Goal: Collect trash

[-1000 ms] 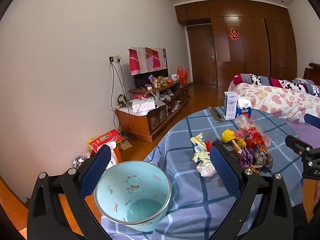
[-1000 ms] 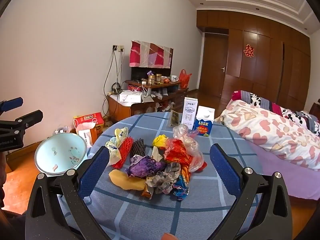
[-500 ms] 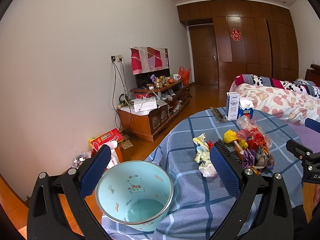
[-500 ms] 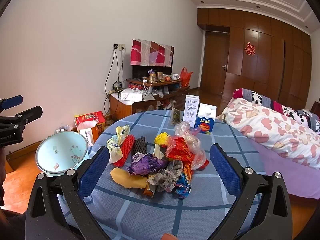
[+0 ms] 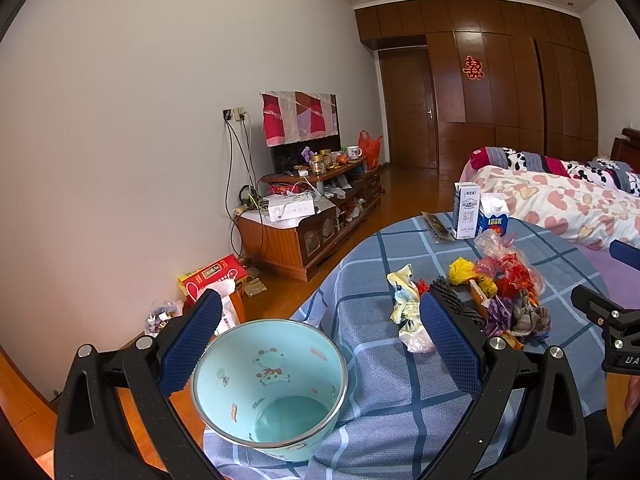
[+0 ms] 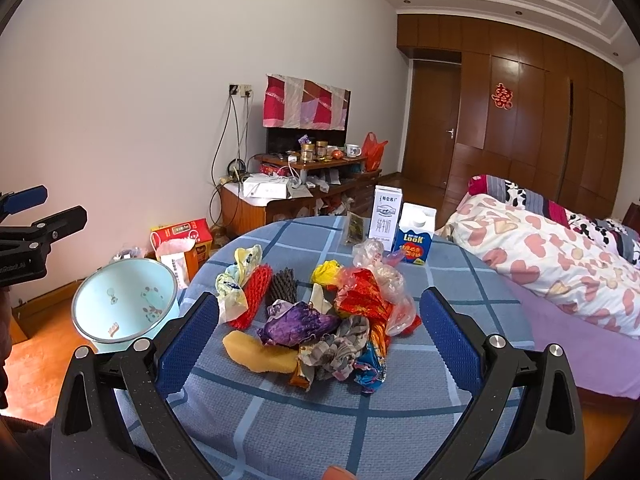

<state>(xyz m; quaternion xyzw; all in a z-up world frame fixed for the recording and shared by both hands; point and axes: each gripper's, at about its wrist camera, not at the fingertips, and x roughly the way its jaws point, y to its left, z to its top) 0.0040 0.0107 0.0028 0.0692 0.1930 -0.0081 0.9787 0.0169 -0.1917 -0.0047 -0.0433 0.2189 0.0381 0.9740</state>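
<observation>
Checked table (image 6: pixel 280 420) — wrappers (image 6: pixel 320 320), cartons (image 6: pixel 396 224)

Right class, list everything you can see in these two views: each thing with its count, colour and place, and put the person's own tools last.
Table: one, blue checked cloth, centre.
Trash pile: one heap, mixed wrappers, purple, red, yellow, on the table.
Bowl: one, pale blue, at the table's left edge, between the left gripper's fingers.
Cartons: two, one white, one blue and white, upright at the table's far side.
Bed: one, pink heart quilt, right.
TV stand: one, brown wood, cluttered, by the wall.
Red box: one, on the floor.
Left gripper: open, black with blue pads.
Right gripper: open, over the pile.
</observation>
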